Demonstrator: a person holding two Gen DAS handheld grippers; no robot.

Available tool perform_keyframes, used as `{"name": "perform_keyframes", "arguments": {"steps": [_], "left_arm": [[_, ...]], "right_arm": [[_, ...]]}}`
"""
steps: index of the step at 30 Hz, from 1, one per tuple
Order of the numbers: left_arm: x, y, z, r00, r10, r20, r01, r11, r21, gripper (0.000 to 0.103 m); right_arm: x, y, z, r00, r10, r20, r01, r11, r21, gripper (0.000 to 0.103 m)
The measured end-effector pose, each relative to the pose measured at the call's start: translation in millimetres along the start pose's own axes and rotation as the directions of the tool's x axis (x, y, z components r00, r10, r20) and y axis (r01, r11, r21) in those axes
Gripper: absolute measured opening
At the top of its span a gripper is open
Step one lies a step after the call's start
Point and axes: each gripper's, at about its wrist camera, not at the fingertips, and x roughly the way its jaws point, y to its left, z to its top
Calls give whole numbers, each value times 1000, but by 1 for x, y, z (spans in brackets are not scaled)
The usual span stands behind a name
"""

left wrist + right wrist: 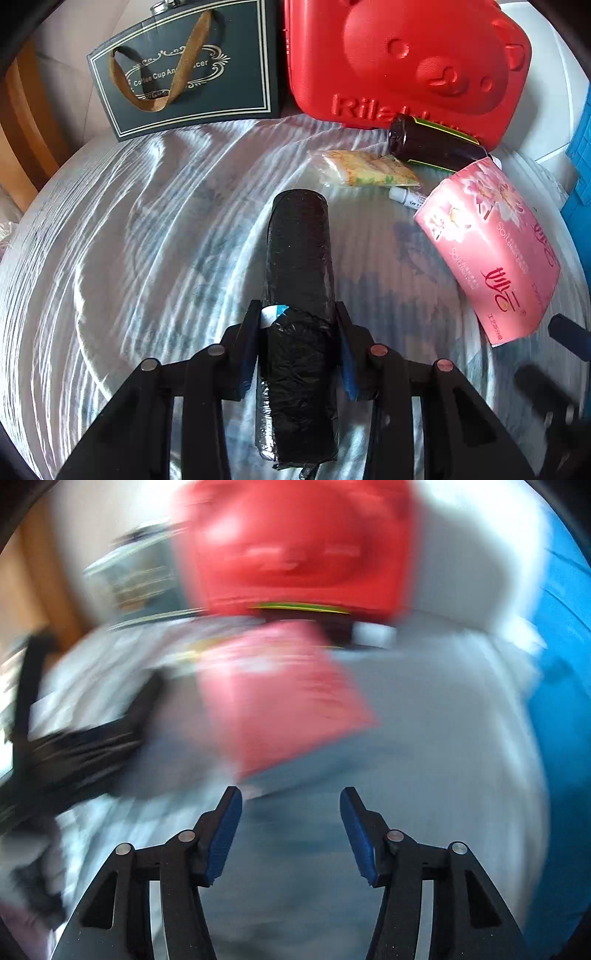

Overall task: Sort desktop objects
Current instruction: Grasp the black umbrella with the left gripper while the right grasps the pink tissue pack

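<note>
The left gripper (297, 317) pinches a black roll of bags (299, 258) that lies on the pale striped cloth (129, 258), its blue pads against both sides of the roll. Behind it lies a dark box (192, 70) lettered "Coffee Cup And Saucer", with a brown ribbon (162, 74) across it, and beside that a red case (406, 62) embossed "Rila…". A pink tissue pack (491, 251) reads "Soft clean". A dark bottle (436, 144) touches the case. The right gripper (291, 801) hangs with fingers spread over bare cloth; its view is blurred.
</note>
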Motion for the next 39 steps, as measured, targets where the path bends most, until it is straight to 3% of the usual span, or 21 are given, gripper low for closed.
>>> {"name": "perform_keyframes", "arguments": {"steps": [1,2,3,7,13,21,25,27,29,39], "left_arm": [[-1,2,0,1000,0,-1,0,1000,7,37],[-1,4,0,1000,0,-3,0,1000,9,37],[-1,5,0,1000,-6,-5,6,1000,7,37],[0,7,2,1000,-12,1,12,1000,-6,37],[2,4,4,1000,-1,23,1,1000,-10,37],[2,1,1,998,15,67,-14,1000,-23,38],[2,-3,3,998,24,62,-24,1000,-4,36],[-4,-4,0,998,29,56,-29,1000,0,36],[-11,-5,-4,998,27,60,-27,1000,4,35],[-90,-9,-16,988,2,151,-6,1000,26,35]], "right_arm": [[-4,8,1,1000,-13,25,13,1000,-17,90],[-8,9,3,998,-29,47,30,999,-17,102],[-10,9,4,997,-48,65,50,999,-15,103],[-4,-7,9,987,-125,98,127,992,-18,103],[20,-36,9,987,-71,144,71,997,6,103],[43,-38,17,991,0,137,0,1000,-1,103],[40,-36,20,989,21,146,-26,999,31,103],[36,-32,19,990,-2,140,-6,999,53,94],[32,-26,18,992,-16,126,8,998,61,92],[-28,6,7,988,-57,142,47,996,73,88]]}}
